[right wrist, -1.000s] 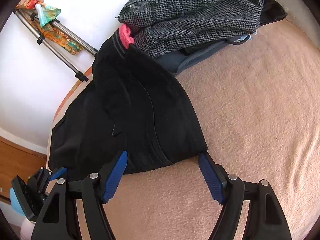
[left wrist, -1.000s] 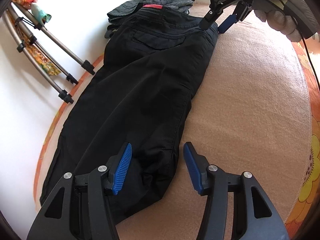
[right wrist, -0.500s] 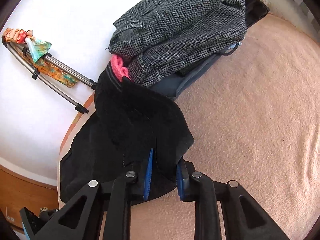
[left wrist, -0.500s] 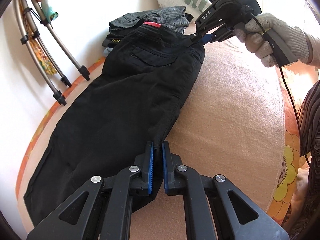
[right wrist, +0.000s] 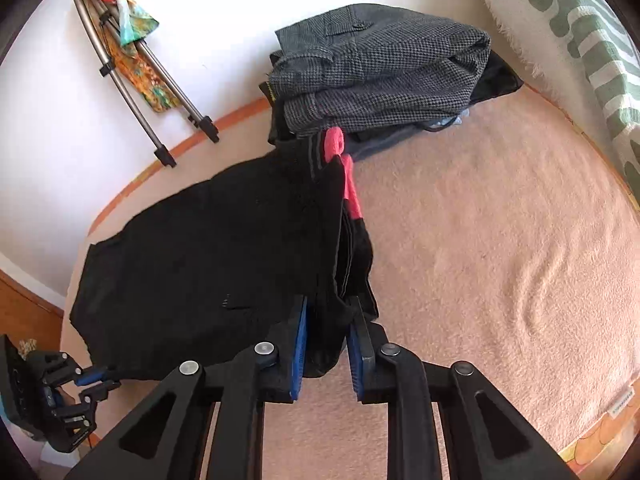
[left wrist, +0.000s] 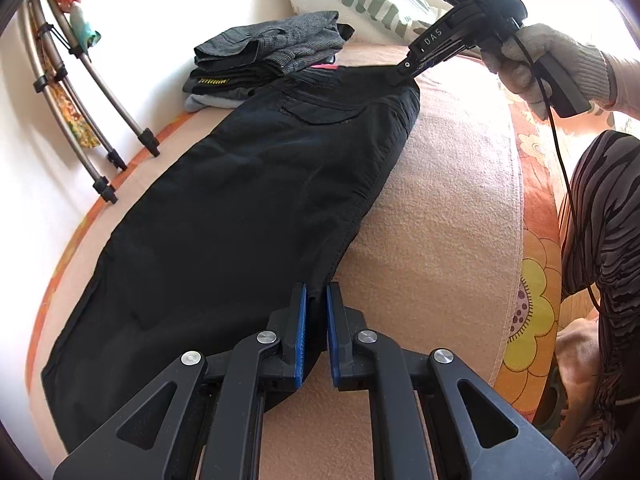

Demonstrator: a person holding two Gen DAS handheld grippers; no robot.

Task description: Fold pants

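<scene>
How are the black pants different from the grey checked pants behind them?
The black pants lie stretched out long on the blanket; the grey checked pants are folded compact on top of a pile. The black pants are plain with a pink waistband patch; the grey ones are finely checked. The black pants are clamped by the left hand-held gripper and right hand-held gripper; nothing touches the grey ones.

The pants [left wrist: 248, 200] were a black woven cloth, matt with a faint sheen, and lay on a peach blanket [left wrist: 440, 208] of soft, fuzzy nap. The left gripper [left wrist: 316, 332] had matt black plastic arms, bright metal pivot pins and ribbed blue pads [left wrist: 301, 340]. The folded garment [right wrist: 380, 68] was coarse grey houndstooth weave; the tripod legs [right wrist: 132, 92] were smooth brushed metal.
</scene>
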